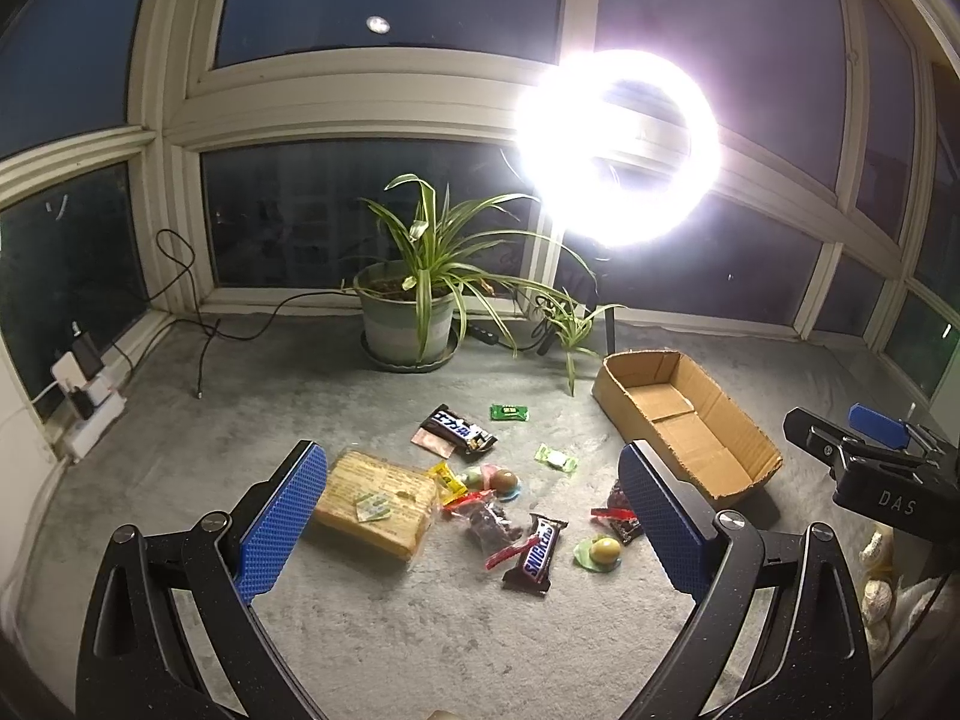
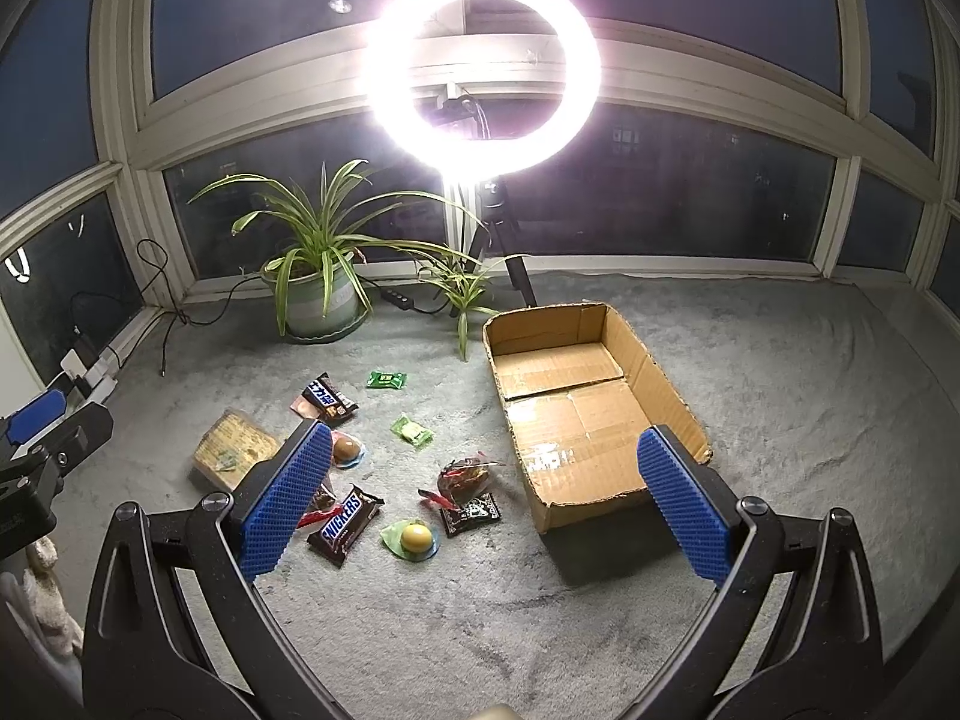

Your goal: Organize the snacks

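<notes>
Nothing is in hand yet; by my reading this is the start, the snacks scattered on the carpet (image 1: 420,630) and the box (image 2: 576,420) bare.

The left gripper (image 1: 474,516) hangs above the pile, jaws spread wide and holding nothing. Just ahead of its left jaw lies the biscuit pack (image 1: 375,501). Between the jaws sit loose sweets and the Snickers (image 1: 537,549), its long axis running away from the gripper and tilted a little right. By the right jaw lies a yellow jelly cup (image 1: 603,551).

The right gripper (image 2: 486,495) also stands wide and holds nothing, the box reaching its right jaw.

The next move probably calls for lowering over one snack and turning the jaws across its short side.
</notes>
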